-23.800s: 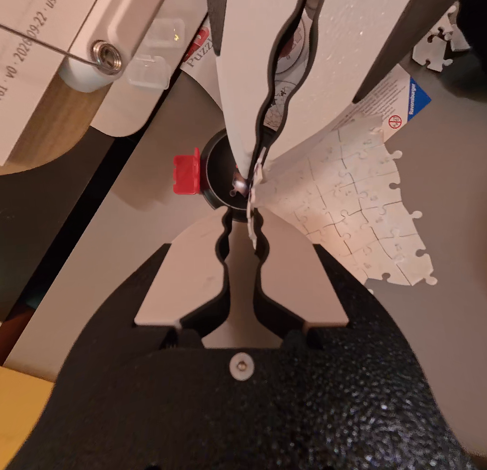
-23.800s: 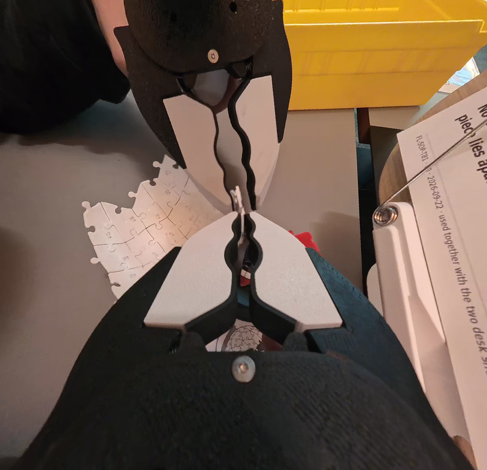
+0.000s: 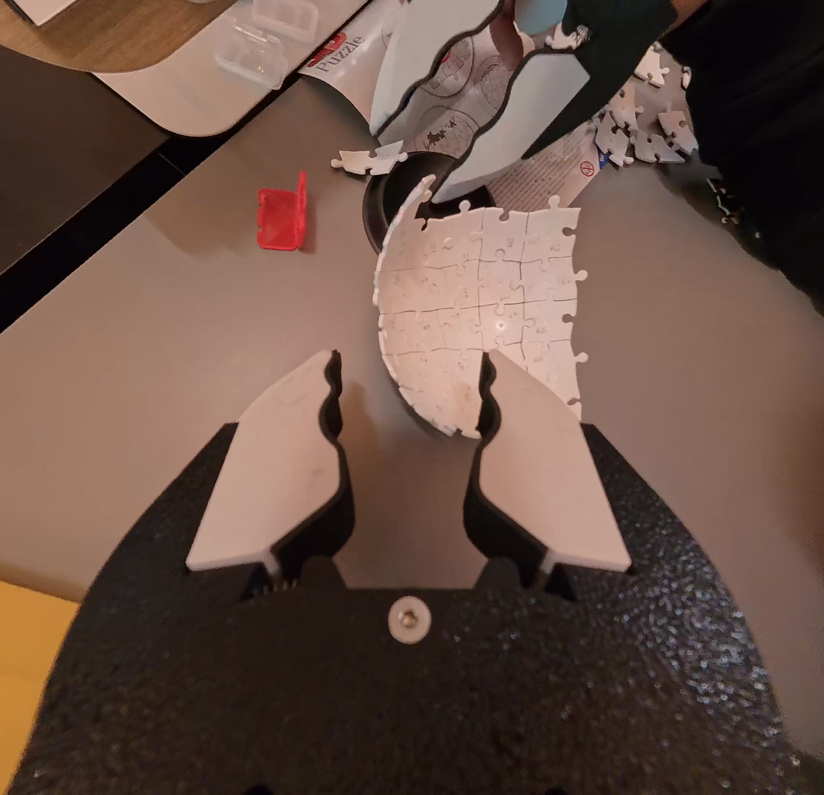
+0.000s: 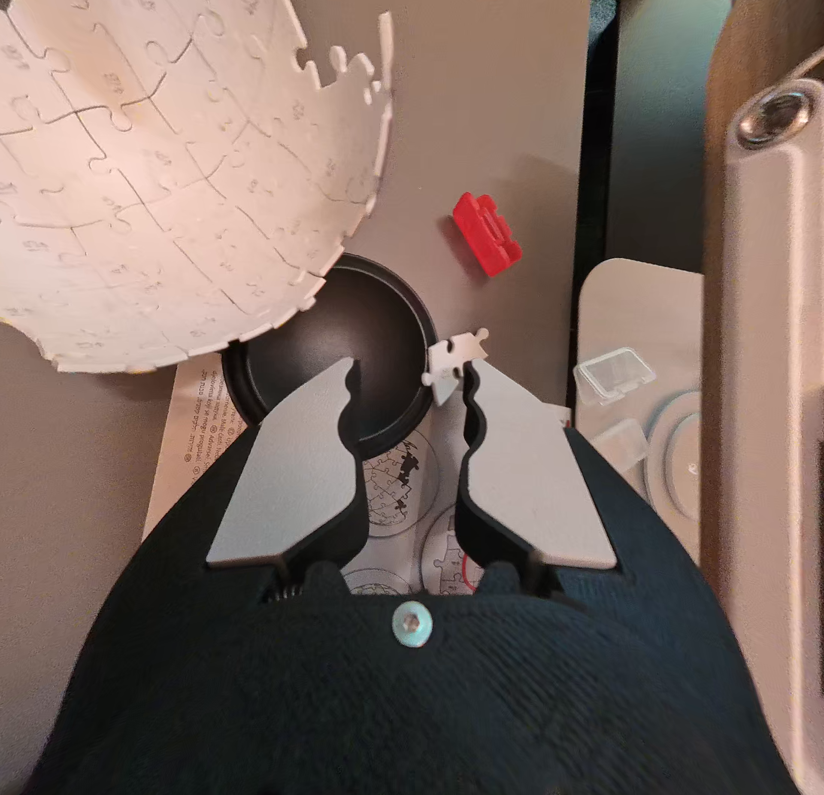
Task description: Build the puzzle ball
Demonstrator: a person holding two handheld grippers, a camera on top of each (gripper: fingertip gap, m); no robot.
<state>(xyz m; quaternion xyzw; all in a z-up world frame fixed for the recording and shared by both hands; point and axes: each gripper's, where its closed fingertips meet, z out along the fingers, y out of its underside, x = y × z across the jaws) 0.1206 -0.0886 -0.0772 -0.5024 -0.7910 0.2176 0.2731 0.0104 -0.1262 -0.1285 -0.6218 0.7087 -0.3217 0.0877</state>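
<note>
Both grippers agape, curved puzzle shell (image 3: 481, 309) beside black stand (image 4: 339, 341)

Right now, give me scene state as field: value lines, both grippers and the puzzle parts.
left gripper: open, holding nothing, right finger in front of the shell's near edge
right gripper: open, over the black stand
puzzle shell: curved, partly built, white inside facing the cameras, leaning at the stand
black stand: round, on the table, shell overlaps its rim
joined pieces: at the stand's rim, beside the right gripper's finger tip; contact unclear
loose pieces: piled far side
red part: on the table, apart from the stand
</note>
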